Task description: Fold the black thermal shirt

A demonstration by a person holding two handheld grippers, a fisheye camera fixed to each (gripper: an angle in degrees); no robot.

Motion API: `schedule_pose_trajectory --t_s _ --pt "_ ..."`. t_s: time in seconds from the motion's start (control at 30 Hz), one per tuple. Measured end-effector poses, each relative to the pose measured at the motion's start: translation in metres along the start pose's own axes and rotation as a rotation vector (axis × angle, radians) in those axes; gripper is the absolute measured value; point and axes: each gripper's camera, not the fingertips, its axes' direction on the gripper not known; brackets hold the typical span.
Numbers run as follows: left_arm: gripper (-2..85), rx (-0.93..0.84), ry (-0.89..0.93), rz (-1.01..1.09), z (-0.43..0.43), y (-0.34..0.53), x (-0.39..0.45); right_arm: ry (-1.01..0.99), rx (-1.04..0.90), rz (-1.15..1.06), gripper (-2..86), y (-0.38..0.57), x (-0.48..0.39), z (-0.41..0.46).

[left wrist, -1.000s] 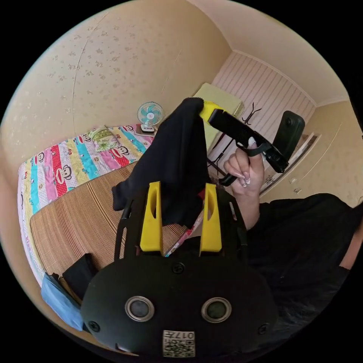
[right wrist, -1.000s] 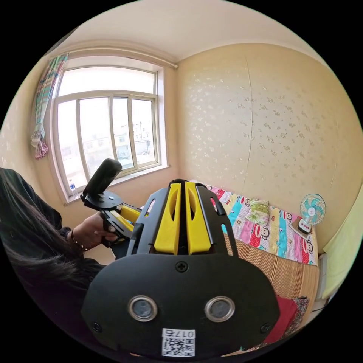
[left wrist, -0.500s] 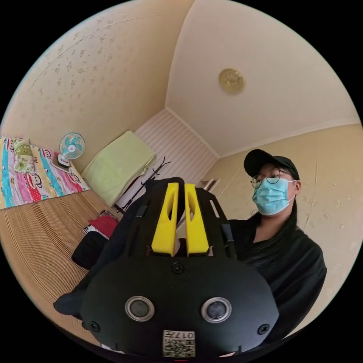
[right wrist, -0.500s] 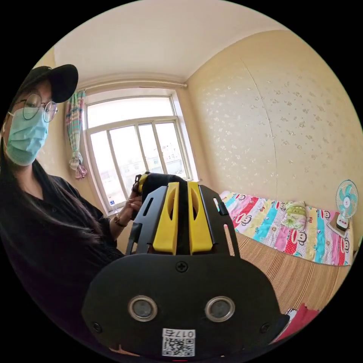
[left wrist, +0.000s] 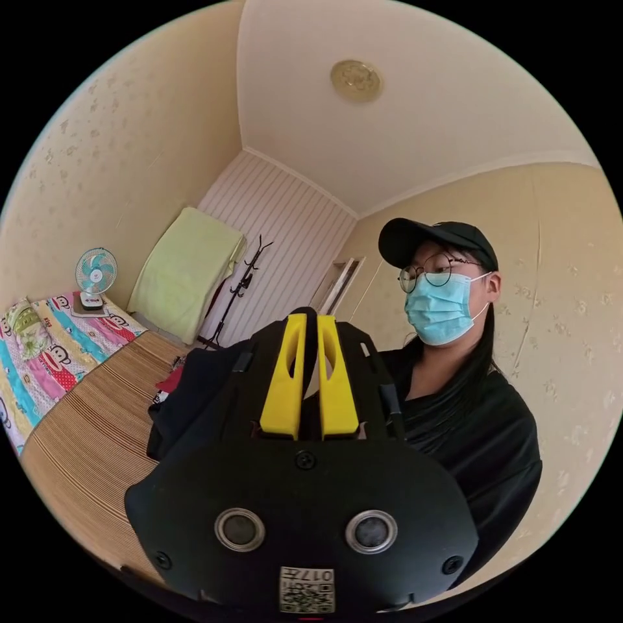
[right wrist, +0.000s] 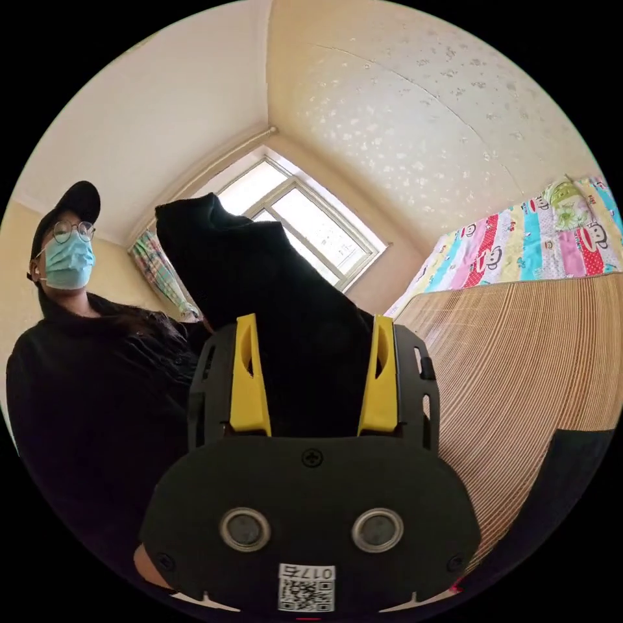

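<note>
- The black thermal shirt [right wrist: 272, 305] is bunched up and held off the bed, rising toward 11 o'clock in the right gripper view, in front of the window [right wrist: 305, 224].
- My left tool [left wrist: 310, 324] has its yellow jaws pressed almost together, pinching a strip of the black thermal shirt [left wrist: 195, 396], which droops toward 8 o'clock.
- My right tool [right wrist: 313, 324] is spread wide, fabric sitting between the jaws, not clamped.
- Below, the striped bed mat [left wrist: 91, 448], with the cartoon quilt [right wrist: 519, 246] past it and a small fan [left wrist: 95, 272] at 9 o'clock.
</note>
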Motion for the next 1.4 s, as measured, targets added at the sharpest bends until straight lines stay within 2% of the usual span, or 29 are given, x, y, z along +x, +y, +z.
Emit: schedule_pose_trajectory --t_s 0.1,0.13,0.23,0.3,0.4,0.5,0.57,0.67,0.77,0.87,0.97,1.03,1.07,1.13,1.2,1.33,1.4 --pt "3.5 0.005 -0.035 -0.017 -0.024 0.002 0.013 -0.141 -0.208 0.036 9.9 -0.040 0.023 0.032" --pt "3.5 0.022 -0.066 -0.015 -0.040 0.006 0.021 -0.083 -0.196 0.011 5.4 -0.051 0.015 0.025" --pt "3.5 0.063 -0.190 0.022 -0.086 0.022 0.053 0.087 -0.101 -0.074 3.9 -0.073 -0.030 -0.024" --pt "3.5 0.072 -0.271 0.042 -0.110 0.036 0.072 0.133 -0.006 -0.142 3.5 -0.080 -0.068 -0.066" --pt "3.5 0.109 -0.382 0.045 -0.143 0.063 0.099 0.107 0.084 -0.275 3.0 -0.083 -0.136 -0.118" --pt "3.1 0.191 -0.403 0.021 -0.161 0.083 0.115 0.117 0.139 -0.416 2.9 -0.079 -0.210 -0.146" --pt "2.8 0.234 -0.397 0.037 -0.164 0.082 0.123 0.170 0.196 -0.454 2.8 -0.080 -0.254 -0.158" --pt "2.1 0.267 -0.436 0.028 -0.179 0.061 0.123 0.393 0.218 -0.503 2.7 -0.097 -0.320 -0.158" --pt "1.1 0.228 -0.598 -0.089 -0.210 0.029 0.087 0.601 0.144 -0.500 2.7 -0.135 -0.342 -0.146" --pt "-0.2 0.221 -0.776 -0.244 -0.254 0.014 0.000 0.731 -0.005 -0.369 2.7 -0.184 -0.284 -0.129" --pt "-0.6 0.299 -0.838 -0.474 -0.319 0.034 -0.135 0.927 -0.176 -0.091 2.7 -0.221 -0.140 -0.102" --pt "-0.4 0.173 -0.916 -0.728 -0.342 0.073 -0.262 1.097 -0.262 0.123 2.6 -0.218 0.004 -0.073" --pt "-0.2 0.147 -0.920 -0.799 -0.343 0.089 -0.289 1.135 -0.293 0.188 2.6 -0.211 0.041 -0.065" --pt "1.9 0.064 -0.789 -0.954 -0.322 0.162 -0.365 1.175 -0.484 0.497 2.5 -0.157 0.158 -0.046" --pt "5.4 -0.015 -0.680 -1.019 -0.292 0.221 -0.395 1.136 -0.492 0.549 2.5 -0.116 0.184 -0.043" --pt "10.7 -0.206 -0.652 -1.243 -0.227 0.363 -0.414 0.949 -0.500 0.617 2.4 -0.014 0.185 -0.048" --pt "11.1 -0.252 -0.608 -1.306 -0.198 0.411 -0.412 0.919 -0.505 0.658 2.5 0.034 0.170 -0.057"
